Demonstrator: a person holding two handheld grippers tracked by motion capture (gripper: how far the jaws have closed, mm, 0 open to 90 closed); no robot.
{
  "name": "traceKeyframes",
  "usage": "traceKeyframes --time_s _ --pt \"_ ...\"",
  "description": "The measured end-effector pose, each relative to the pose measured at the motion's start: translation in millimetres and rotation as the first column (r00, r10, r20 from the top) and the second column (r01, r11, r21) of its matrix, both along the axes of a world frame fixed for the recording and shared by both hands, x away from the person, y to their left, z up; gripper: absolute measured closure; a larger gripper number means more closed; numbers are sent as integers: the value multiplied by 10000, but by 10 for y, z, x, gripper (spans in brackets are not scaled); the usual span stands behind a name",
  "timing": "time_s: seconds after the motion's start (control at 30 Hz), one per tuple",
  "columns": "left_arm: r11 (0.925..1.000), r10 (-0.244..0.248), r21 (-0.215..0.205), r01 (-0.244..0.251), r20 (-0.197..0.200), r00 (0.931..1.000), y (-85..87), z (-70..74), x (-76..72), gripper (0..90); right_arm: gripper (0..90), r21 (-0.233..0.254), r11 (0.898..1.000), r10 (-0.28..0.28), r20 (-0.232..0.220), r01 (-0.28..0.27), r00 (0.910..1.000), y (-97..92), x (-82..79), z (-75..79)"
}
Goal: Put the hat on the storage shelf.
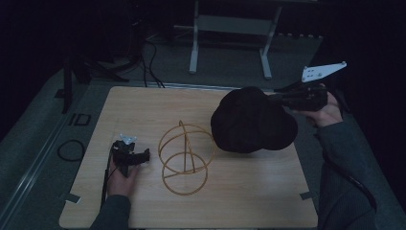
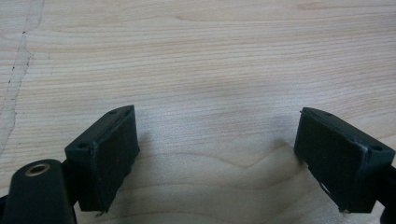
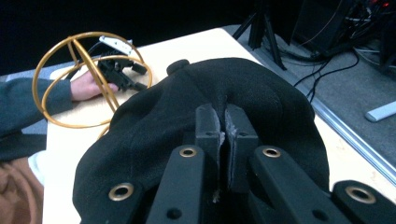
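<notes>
One item held: a black cap (image 1: 253, 120), right of centre in the high view, lifted off the wooden table (image 1: 249, 191) and hanging from its edge.
Cap detail: soft dark fabric with a small button on the crown (image 3: 178, 66), seen in the right gripper view drooping away from the jaws.
Right gripper (image 1: 280, 99): at the upper right of the high view, its jaws pressed together on a pinch of the cap's fabric (image 3: 223, 128).
Wire stand (image 1: 186, 157): a gold frame of crossed hoops, centre of the high view, just left of the cap and apart from it; bare, nothing on it.
Left gripper (image 1: 143, 155): lower left of the high view, resting low at the table; jaws wide apart with nothing but wood grain between them (image 2: 217, 154).
Progress: the pick-up looks done, the cap gripped and airborne.
Left to do: likely carrying the cap over the wire stand, settling it on the hoops, then letting go.
</notes>
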State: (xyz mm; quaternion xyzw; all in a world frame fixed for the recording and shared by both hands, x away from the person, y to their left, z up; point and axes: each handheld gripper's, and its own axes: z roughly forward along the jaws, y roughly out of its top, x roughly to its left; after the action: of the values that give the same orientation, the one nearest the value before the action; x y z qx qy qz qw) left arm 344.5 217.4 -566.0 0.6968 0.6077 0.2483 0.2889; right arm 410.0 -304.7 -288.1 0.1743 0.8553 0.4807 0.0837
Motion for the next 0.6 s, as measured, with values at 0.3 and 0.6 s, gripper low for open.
traceKeyframes --time_s 0.3,0.6 --pt "10000 -1 -1 1 1 10000 0 0 0 132 859 242 9997 -93 102 91 9999 -31 -8 89" --pt "10000 1 -1 -1 1 10000 0 0 0 132 859 379 9993 -57 228 49 9997 -11 -18 159"
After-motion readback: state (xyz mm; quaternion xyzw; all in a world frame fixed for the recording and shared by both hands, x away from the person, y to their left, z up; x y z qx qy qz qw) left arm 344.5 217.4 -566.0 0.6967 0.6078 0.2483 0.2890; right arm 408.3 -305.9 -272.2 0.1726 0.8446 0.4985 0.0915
